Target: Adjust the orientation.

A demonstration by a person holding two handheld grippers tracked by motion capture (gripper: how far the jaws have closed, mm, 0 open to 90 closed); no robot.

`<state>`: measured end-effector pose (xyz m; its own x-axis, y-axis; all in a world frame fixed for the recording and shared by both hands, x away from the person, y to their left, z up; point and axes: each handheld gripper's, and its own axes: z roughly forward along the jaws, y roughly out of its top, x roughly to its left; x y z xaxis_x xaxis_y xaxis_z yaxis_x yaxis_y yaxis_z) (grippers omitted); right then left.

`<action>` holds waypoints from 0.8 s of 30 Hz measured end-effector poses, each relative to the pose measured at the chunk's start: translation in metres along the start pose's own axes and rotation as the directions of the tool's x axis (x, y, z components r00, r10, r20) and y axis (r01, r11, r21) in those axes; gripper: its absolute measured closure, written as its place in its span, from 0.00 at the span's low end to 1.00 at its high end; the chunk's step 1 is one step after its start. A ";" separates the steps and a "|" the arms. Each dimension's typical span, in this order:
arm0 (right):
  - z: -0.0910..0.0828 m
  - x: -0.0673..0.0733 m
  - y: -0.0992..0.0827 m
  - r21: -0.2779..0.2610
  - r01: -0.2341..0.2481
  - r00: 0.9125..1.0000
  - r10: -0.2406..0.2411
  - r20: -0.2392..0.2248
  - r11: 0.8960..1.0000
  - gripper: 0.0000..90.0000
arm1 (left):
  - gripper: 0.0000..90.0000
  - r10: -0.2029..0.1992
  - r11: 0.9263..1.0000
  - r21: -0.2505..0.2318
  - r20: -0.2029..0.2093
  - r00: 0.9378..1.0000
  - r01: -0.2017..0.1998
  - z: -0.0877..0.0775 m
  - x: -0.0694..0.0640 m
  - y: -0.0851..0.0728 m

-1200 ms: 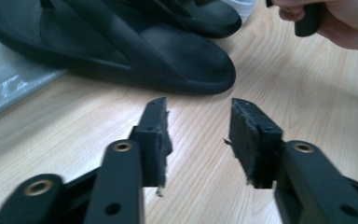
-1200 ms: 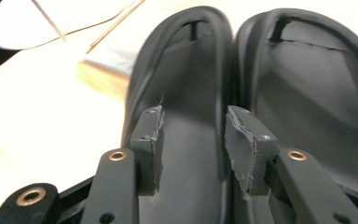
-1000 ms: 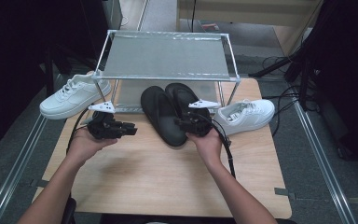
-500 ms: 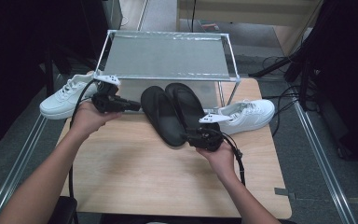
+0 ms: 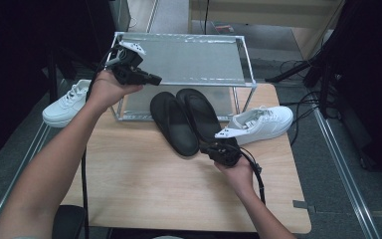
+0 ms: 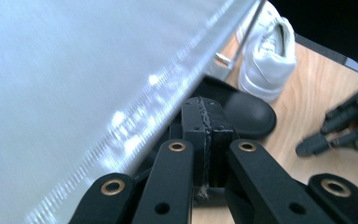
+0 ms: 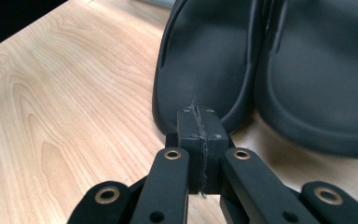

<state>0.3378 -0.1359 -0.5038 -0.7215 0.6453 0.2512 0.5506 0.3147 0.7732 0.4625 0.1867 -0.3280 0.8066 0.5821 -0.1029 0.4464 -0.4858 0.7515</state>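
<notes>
Two black slippers point(image 5: 171, 122) point(image 5: 199, 114) lie side by side on the wooden table point(image 5: 144, 184), toes under a metal rack point(image 5: 179, 55). My right gripper point(image 5: 206, 147) sits low at their heel ends, jaws shut and empty. In the right gripper view its tip point(image 7: 199, 116) points at the heel of the left slipper point(image 7: 209, 56), with the other slipper point(image 7: 326, 70) beside it. My left gripper point(image 5: 155, 79) is raised at the rack's front left corner, shut and empty. In its own view the tip point(image 6: 204, 116) hangs beside the rack top point(image 6: 74, 70), above a slipper toe point(image 6: 249, 114).
One white sneaker point(image 5: 64, 107) lies off the rack's left side, another point(image 5: 263, 124) on the table right of the slippers, also seen as the white sneaker point(image 6: 265, 51). The other hand's gripper point(image 6: 340, 130) shows at the right. Cables trail from both grippers.
My left gripper has risen from the table beside the slippers up to the rack's front left corner. My right gripper has drawn back from over the slippers to their heel ends.
</notes>
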 end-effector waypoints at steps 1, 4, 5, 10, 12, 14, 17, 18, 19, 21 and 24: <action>0.001 0.000 0.000 0.008 -0.020 1.000 0.020 -0.007 1.000 1.00 | 1.00 0.005 1.000 0.005 -0.003 1.000 -0.005 0.001 0.002 0.003; 0.006 0.000 -0.003 0.036 -0.045 0.999 0.046 -0.015 0.998 1.00 | 1.00 0.014 0.999 0.031 -0.023 1.000 -0.014 0.009 0.008 0.009; 0.007 0.000 -0.004 0.042 -0.028 1.000 0.028 -0.009 0.999 1.00 | 1.00 0.015 0.999 0.041 -0.030 0.999 -0.014 0.013 0.011 0.010; 0.013 0.001 -0.011 0.066 -0.002 1.000 0.001 0.007 0.998 1.00 | 1.00 0.008 0.999 0.037 -0.039 0.999 -0.007 0.020 0.019 0.011; 0.015 0.002 -0.013 0.074 -0.002 1.000 0.001 0.003 0.997 1.00 | 1.00 0.008 0.999 0.041 -0.042 0.999 -0.006 0.022 0.021 0.010; 0.016 0.002 -0.013 0.077 0.008 1.000 -0.008 0.005 0.997 1.00 | 1.00 0.015 0.998 0.057 -0.045 0.999 -0.012 0.024 0.022 0.009; 0.019 0.001 -0.014 0.078 0.004 1.000 -0.005 0.012 0.997 1.00 | 1.00 0.028 0.997 0.080 -0.052 0.998 -0.024 0.028 0.024 0.005; 0.020 0.000 -0.014 0.079 0.001 1.000 -0.002 0.012 0.997 1.00 | 1.00 0.012 0.997 0.078 -0.046 0.999 -0.008 0.028 0.026 0.005; 0.022 -0.001 -0.015 0.081 -0.001 1.000 0.000 0.013 0.997 1.00 | 1.00 0.011 0.997 0.078 -0.045 0.999 -0.007 0.028 0.026 0.005; 0.024 -0.001 -0.015 0.085 -0.010 1.000 0.008 0.015 0.996 1.00 | 1.00 0.016 0.997 0.071 -0.042 0.999 -0.013 0.029 0.024 0.005; 0.028 -0.001 -0.014 0.086 0.001 1.000 -0.002 0.018 0.996 1.00 | 1.00 0.017 0.998 0.064 -0.045 0.999 -0.014 0.029 0.024 0.003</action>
<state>0.3427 -0.1214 -0.5313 -0.7150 0.6569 0.2392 0.5842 0.3735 0.7205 0.4947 0.1805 -0.3467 0.7957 0.6026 -0.0607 0.4589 -0.5345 0.7097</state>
